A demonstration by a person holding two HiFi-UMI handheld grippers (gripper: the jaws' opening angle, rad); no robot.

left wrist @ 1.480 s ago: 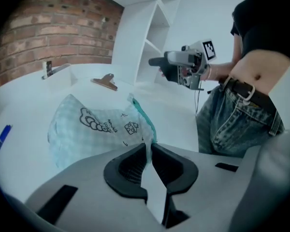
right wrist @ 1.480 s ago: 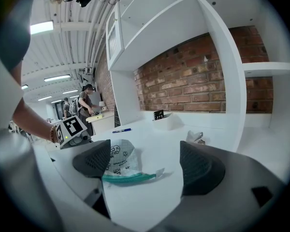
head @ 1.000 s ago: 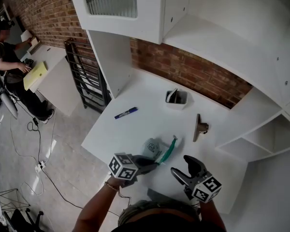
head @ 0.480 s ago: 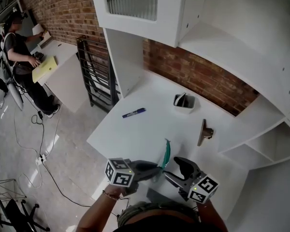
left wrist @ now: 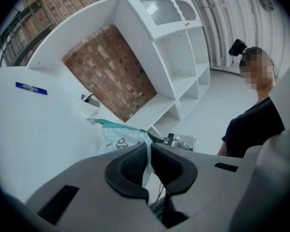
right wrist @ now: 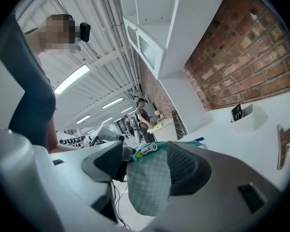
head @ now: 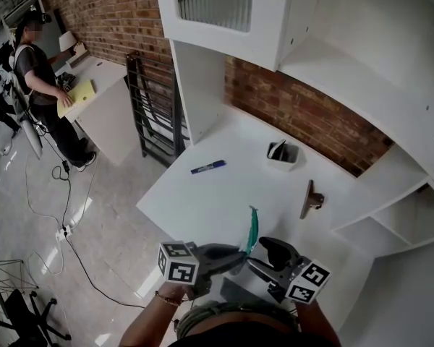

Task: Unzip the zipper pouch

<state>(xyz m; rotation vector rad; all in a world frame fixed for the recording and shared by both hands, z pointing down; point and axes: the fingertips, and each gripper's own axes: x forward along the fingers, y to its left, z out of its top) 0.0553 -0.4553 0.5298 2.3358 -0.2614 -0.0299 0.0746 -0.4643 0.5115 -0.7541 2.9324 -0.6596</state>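
A pale checked zipper pouch (head: 252,226) with a teal zipper band hangs in the air above the white table's (head: 202,201) front edge. My left gripper (head: 235,254) is shut on a thin edge of its fabric (left wrist: 147,164); the printed side of the pouch (left wrist: 117,140) shows beyond the jaws. My right gripper (head: 259,259) meets it from the right. In the right gripper view the pouch's end (right wrist: 150,185) sits between the jaws, with the silver zipper pull (right wrist: 147,150) on top. The jaws are drawing in: one pad (right wrist: 183,170) touches the cloth, and a narrow gap shows at the other.
A blue marker (head: 207,168) lies mid-table. A small white holder (head: 283,155) stands by the brick wall, with a wooden piece (head: 311,197) to its right. White shelves rise behind and at the right. A black rack (head: 152,114) and a person at a desk (head: 40,71) are far left.
The pouch has come up off the table in my left gripper. My right gripper has moved left from beside it until its jaws stand around the pouch's end.
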